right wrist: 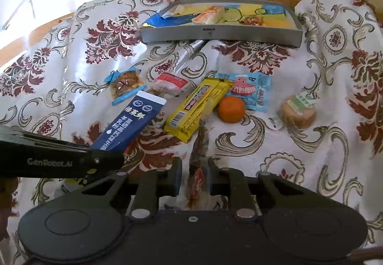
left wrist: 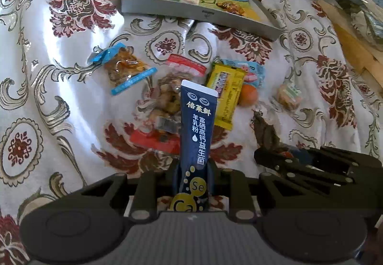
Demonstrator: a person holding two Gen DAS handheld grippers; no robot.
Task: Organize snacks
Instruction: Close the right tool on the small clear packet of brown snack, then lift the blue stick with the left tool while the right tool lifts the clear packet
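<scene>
My left gripper (left wrist: 192,169) is shut on a dark blue stick sachet (left wrist: 196,126) with white lettering, held upright above the snack pile. The right wrist view shows the same sachet (right wrist: 134,121) slanting out of the left gripper (right wrist: 112,157). My right gripper (right wrist: 195,175) is shut on a clear packet of brown and red snack (right wrist: 198,145); from the left wrist view that packet (left wrist: 265,131) sticks out of the right gripper (left wrist: 268,157). A grey tray (right wrist: 215,36) at the back holds a couple of snacks.
On the floral cloth lie a yellow bar (right wrist: 198,109), an orange (right wrist: 231,109), a light blue packet (right wrist: 249,90), a round cake packet (right wrist: 298,109), a blue-edged clear packet (right wrist: 124,84) and a red-and-white packet (right wrist: 170,83). A wooden rail runs behind the tray.
</scene>
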